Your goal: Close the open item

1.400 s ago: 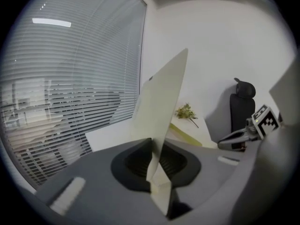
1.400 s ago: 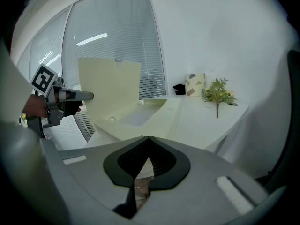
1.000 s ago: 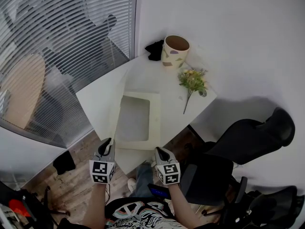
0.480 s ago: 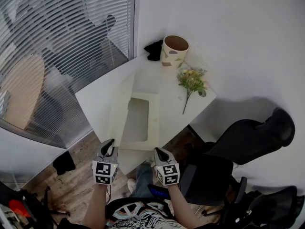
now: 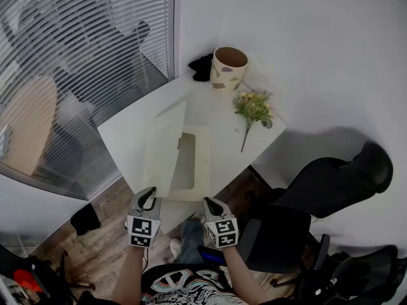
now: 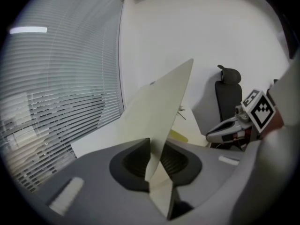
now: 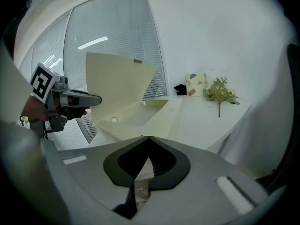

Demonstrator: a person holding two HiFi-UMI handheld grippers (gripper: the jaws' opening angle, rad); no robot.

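Left claw (image 5: 148,197) at 7 o'clock of the table (image 5: 124,138), jaws just easing apart round the lid (image 5: 162,148) of the box (image 5: 202,164), swung upright from flat; left gripper view shows the lid loose between them; right gripper view: right claw (image 7: 148,139) pinched together, empty; we judge closing half done

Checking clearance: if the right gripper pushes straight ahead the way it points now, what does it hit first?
Probably the near edge of the cream box: the right gripper points at it, with nothing visible between. Depth is hard to judge.
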